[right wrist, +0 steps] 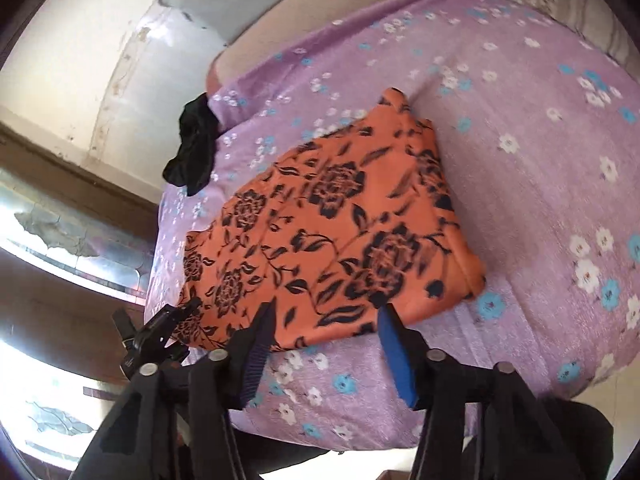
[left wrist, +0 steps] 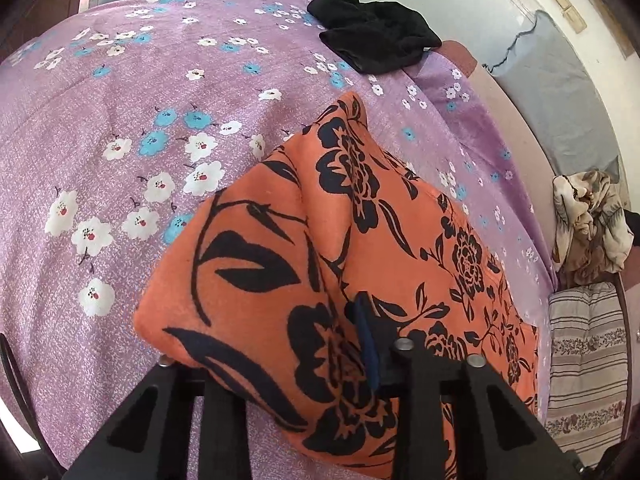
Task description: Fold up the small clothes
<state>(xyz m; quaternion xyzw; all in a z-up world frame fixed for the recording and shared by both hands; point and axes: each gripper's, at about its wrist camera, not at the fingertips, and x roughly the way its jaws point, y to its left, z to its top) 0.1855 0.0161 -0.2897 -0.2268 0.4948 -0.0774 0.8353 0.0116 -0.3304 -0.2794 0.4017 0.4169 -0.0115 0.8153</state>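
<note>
An orange cloth with a black flower print (right wrist: 328,224) lies folded into a rough rectangle on the purple flowered bedsheet (right wrist: 532,184). In the left wrist view the same orange cloth (left wrist: 280,264) rises in a fold over my left gripper (left wrist: 340,344) and hides one finger. The blue pad of the other finger (left wrist: 366,340) presses against the fold. From the right wrist view my left gripper (right wrist: 188,308) sits at the cloth's near left corner. My right gripper (right wrist: 326,344) hangs open just off the cloth's near edge, with only bedsheet between its blue pads.
A crumpled black garment (left wrist: 372,36) lies at the far edge of the bed, also seen as the black garment (right wrist: 192,152) beyond the orange cloth. A striped pillow (left wrist: 584,360) and a bundled beige cloth (left wrist: 588,224) sit at the right. A wall and window border the bed.
</note>
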